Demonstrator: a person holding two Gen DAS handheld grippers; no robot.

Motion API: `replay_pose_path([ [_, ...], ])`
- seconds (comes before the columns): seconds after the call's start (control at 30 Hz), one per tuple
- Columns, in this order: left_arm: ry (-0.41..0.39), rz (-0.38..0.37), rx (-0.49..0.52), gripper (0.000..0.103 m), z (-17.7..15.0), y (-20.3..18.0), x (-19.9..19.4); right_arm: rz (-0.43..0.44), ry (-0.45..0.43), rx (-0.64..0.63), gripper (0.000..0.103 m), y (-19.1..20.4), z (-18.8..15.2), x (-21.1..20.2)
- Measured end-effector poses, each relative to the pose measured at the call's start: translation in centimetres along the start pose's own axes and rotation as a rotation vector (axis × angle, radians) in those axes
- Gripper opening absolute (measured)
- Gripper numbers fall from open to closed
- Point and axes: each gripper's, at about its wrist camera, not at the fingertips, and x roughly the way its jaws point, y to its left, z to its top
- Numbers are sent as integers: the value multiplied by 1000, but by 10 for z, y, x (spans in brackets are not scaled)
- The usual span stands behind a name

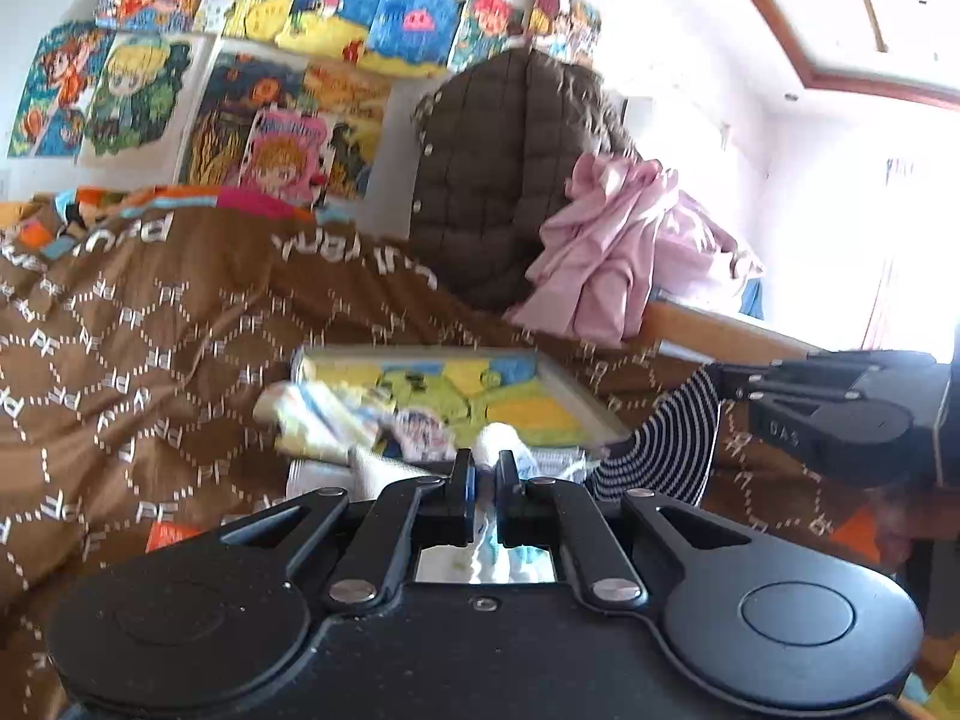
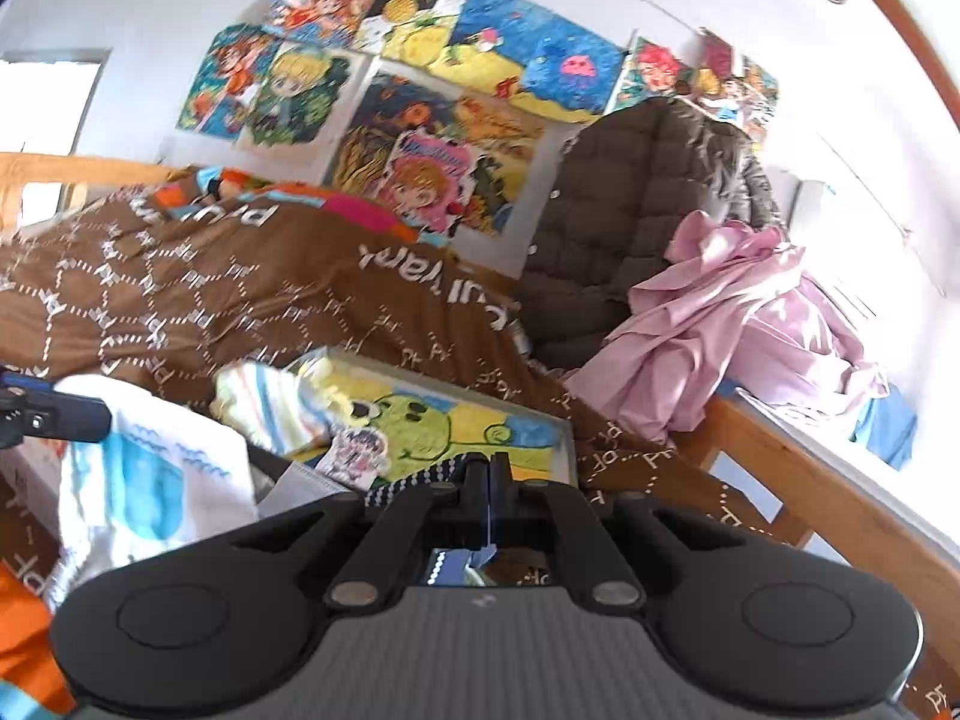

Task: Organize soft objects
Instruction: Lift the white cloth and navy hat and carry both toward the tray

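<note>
My left gripper (image 1: 485,477) is shut on a white cloth with blue print (image 1: 501,444); the right wrist view shows that cloth (image 2: 144,480) hanging from the left gripper (image 2: 96,417) at the left edge. My right gripper (image 2: 489,474) is shut on a dark cloth with thin white stripes (image 2: 420,480). In the left wrist view the striped cloth (image 1: 666,438) fans down from the right gripper (image 1: 729,384) at the right. Both cloths hang just above the bed. A pastel yellow-and-blue striped cloth (image 2: 270,408) lies crumpled on a framed cartoon picture (image 2: 480,426).
A brown patterned duvet (image 1: 150,330) covers the bed. At its far end a brown quilted jacket (image 2: 630,210) and a pink garment (image 2: 720,324) hang over the wooden bed rail (image 2: 780,462). Colourful posters (image 2: 480,60) cover the wall behind. A small sticker card (image 2: 357,450) lies on the picture.
</note>
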Motion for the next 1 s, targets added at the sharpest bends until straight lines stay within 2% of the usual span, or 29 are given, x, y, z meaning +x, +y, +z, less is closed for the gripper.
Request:
replay_pose_path([
  [0.27, -59, -10, -25, 5, 18, -3, -12, -11, -41, 63, 0, -11, 4, -7],
  [0.63, -95, -26, -29, 5, 48, -2, -11, 43, -105, 117, 0, -18, 21, -14],
  [0.77, -99, -13, -64, 5, 58, 8, -4, 62, -141, 138, 0, -19, 38, -9],
  [1.0, -140, -6, -25, 5, 92, 19, 25, 96, -189, 179, 0, -25, 75, 24],
])
